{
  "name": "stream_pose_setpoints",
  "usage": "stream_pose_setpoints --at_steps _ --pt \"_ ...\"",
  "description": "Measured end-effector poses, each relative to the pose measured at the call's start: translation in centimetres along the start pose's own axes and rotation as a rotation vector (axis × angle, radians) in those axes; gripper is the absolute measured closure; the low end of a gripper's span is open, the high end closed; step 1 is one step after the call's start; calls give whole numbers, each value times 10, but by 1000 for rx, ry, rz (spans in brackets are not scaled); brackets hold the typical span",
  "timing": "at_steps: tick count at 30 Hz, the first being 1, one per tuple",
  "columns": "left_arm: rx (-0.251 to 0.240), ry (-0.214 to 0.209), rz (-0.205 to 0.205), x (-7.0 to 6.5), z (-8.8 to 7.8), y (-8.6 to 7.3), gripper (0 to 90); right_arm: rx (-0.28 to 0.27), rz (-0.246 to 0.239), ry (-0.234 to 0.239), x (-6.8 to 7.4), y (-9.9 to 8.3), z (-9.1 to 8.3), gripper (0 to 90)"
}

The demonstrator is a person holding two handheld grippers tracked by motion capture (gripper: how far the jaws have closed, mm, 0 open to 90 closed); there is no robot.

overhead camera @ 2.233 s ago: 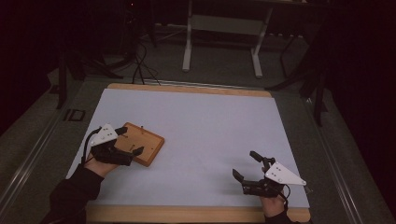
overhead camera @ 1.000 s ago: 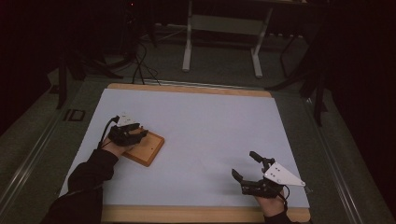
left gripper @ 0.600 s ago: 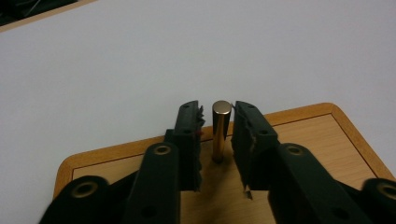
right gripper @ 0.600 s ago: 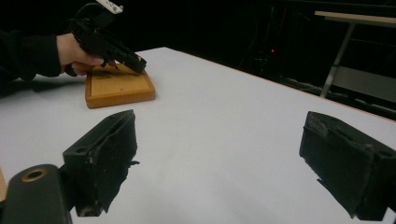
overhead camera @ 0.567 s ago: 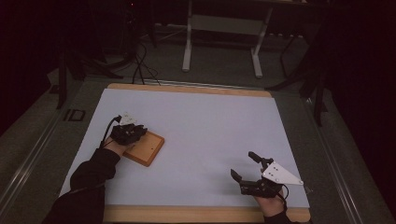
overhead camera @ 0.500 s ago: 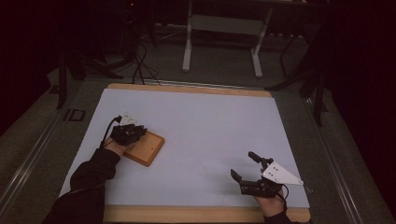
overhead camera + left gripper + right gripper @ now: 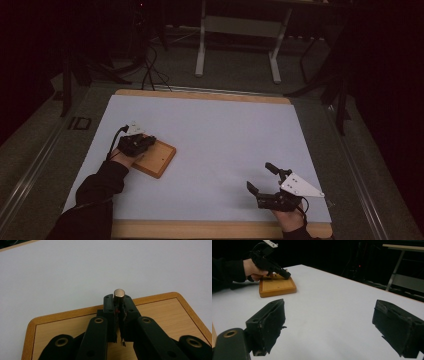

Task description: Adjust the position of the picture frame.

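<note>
White-topped table [image 7: 215, 135] with wooden rim, in a dark room – metal stand legs [image 7: 202, 47] behind. Left gripper [image 7: 119, 305] just closed, now clamped on small metal cylinder [image 7: 119, 294] above wooden board [image 7: 156, 159] – cylinder plain from left gripper view. Right gripper [image 7: 264, 180] spread wide, resting near front edge.

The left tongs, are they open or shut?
Shut: the left tongs have just been closing and now pinch a small metal peg above the wooden board.
</note>
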State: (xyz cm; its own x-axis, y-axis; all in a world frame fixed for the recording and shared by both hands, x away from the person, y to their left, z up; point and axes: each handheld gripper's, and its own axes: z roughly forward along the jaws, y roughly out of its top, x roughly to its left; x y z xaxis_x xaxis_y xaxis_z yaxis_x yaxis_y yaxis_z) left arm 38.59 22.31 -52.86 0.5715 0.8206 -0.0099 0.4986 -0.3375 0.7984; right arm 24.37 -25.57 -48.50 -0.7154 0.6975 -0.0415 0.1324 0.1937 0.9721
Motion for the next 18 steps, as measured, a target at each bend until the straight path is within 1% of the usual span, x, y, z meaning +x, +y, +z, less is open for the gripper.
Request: stream_pose_setpoints --at_steps 2,3,5,6,11,18 --pt "-3 -5 -1 0 -1 -1 852 2 1 0 0 0 0 107" --pt "-10 1 -3 -1 -1 -1 852 2 3 2 0 0 0 107" --pt "-28 -11 -13 0 -2 -3 852 1 4 4 0 0 0 112" --pt "-35 -8 -13 -1 -2 -4 852 -3 2 5 0 0 0 121" --pt "-37 -16 -9 -1 -3 -4 855 -12 3 0 0 0 -1 121" --pt "-43 -9 6 -4 -15 3 856 -21 5 13 -1 0 -2 107"
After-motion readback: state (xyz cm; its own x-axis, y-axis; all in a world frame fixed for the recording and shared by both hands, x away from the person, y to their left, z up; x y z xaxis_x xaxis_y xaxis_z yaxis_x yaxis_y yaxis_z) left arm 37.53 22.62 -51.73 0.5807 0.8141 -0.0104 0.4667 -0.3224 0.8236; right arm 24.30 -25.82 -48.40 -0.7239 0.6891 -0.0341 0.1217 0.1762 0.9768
